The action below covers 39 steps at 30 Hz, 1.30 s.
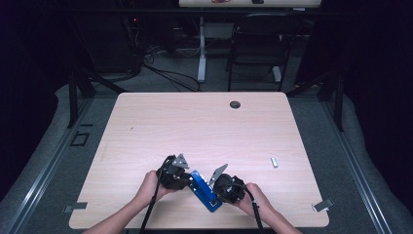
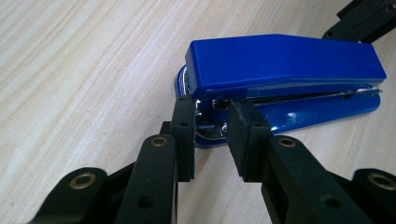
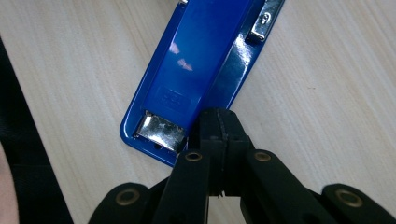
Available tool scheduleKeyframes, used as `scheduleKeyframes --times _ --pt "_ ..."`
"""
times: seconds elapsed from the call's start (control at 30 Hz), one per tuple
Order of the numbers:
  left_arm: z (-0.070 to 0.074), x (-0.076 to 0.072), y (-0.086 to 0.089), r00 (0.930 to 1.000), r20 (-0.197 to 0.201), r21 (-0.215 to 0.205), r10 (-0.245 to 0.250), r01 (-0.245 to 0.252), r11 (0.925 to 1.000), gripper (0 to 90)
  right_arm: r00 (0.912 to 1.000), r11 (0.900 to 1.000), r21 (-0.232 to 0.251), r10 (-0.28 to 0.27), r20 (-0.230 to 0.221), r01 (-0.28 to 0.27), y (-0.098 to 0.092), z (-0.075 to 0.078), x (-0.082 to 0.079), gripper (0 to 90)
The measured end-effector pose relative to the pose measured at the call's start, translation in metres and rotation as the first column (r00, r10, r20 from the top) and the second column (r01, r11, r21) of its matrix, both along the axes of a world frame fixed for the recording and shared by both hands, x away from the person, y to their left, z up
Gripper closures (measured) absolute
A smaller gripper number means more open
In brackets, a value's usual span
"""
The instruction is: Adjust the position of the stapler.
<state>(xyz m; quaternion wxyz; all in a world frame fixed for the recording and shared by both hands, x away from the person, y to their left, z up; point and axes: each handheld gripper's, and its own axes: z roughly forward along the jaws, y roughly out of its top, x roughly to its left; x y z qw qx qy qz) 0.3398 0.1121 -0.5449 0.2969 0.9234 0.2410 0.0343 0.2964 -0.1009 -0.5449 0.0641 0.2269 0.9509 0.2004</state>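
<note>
A dim room here, dark curtains either side, grey carpet underfoot, and at twelve o'clock beyond the table a black chair (image 1: 258,46) beside a white desk leg (image 1: 201,48) with loose cables trailing over the floor. The tabletop (image 1: 195,126) is pale wood-grain laminate with rounded corners, a round black grommet (image 1: 235,104) toward its far edge, and a small silvery piece (image 1: 274,162) lying well apart at three o'clock from the action. Down at six o'clock, near the front edge, sits the blue stapler (image 1: 204,192): glossy plastic top, long and wedge-shaped, with bright metal showing at the hinge end and along the magazine, lying flat on its base and angled across the grain. The person's forearms come in from the bottom edge, both hands wrapped round the black tools, cables trailing back. The left claw (image 2: 210,126) sits at nine o'clock of the stapler, level with the tabletop, its blocky matte black jaws set either side of the stapler's metal rear end; whether the pads actually press on it I cannot tell from here, though the gap is narrow. The right claw (image 3: 219,128) comes in from three o'clock, tilted down at the stapler's other end, its jaws clenched tight together, pad against pad with nothing between them, the tips right at the edge of the blue base beside the shiny metal plate (image 3: 159,130).
</note>
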Motion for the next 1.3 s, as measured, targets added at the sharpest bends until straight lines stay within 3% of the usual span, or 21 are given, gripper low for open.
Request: scheduleKeyframes --times 0.23,0.43,0.67,0.77,0.9,1.07,1.1,1.2,1.3 --pt "0.000 0.000 -0.001 1.0000 0.008 0.001 0.002 -0.002 1.0000 73.6 0.9999 1.000 -0.001 0.010 -0.007 -0.010 0.007 0.000 -0.006 90.0" --pt "-0.002 0.001 -0.004 0.9999 0.012 0.002 0.008 -0.008 1.0000 74.5 0.9985 0.999 0.018 0.027 -0.048 -0.027 0.014 -0.002 -0.010 90.0" --pt "-0.002 0.002 -0.004 0.9999 0.011 0.005 0.013 -0.013 0.9999 75.1 0.9959 0.998 0.067 -0.001 -0.091 0.008 0.013 -0.003 -0.009 90.0" --pt "-0.002 0.002 -0.005 0.9998 0.016 0.018 0.011 -0.011 0.9998 75.6 0.9907 0.995 0.102 -0.008 -0.136 0.022 0.014 -0.004 -0.008 90.0" --pt "-0.003 0.003 -0.005 0.9998 0.013 0.014 0.012 -0.012 0.9998 75.7 0.9867 0.992 0.119 -0.013 -0.162 0.033 0.014 -0.005 -0.007 90.0" --pt "-0.004 0.004 -0.005 0.9999 0.010 0.006 0.014 -0.014 0.9999 76.1 0.9857 0.993 0.120 0.000 -0.168 0.021 0.016 -0.006 -0.007 90.0" --pt "-0.004 0.004 -0.005 0.9999 0.011 0.004 0.009 -0.009 0.9999 76.7 0.9827 0.989 0.144 0.007 -0.185 0.020 0.018 -0.007 -0.008 89.6" --pt "-0.005 0.004 -0.005 0.9998 0.009 -0.005 0.017 -0.017 0.9998 77.4 0.9902 0.995 0.098 0.005 -0.139 0.009 0.024 -0.005 -0.013 89.3" --pt "-0.004 0.005 -0.005 0.9998 0.014 0.005 0.012 -0.012 0.9999 78.4 0.9888 0.992 0.127 -0.002 -0.150 0.021 0.026 -0.007 -0.014 90.0"
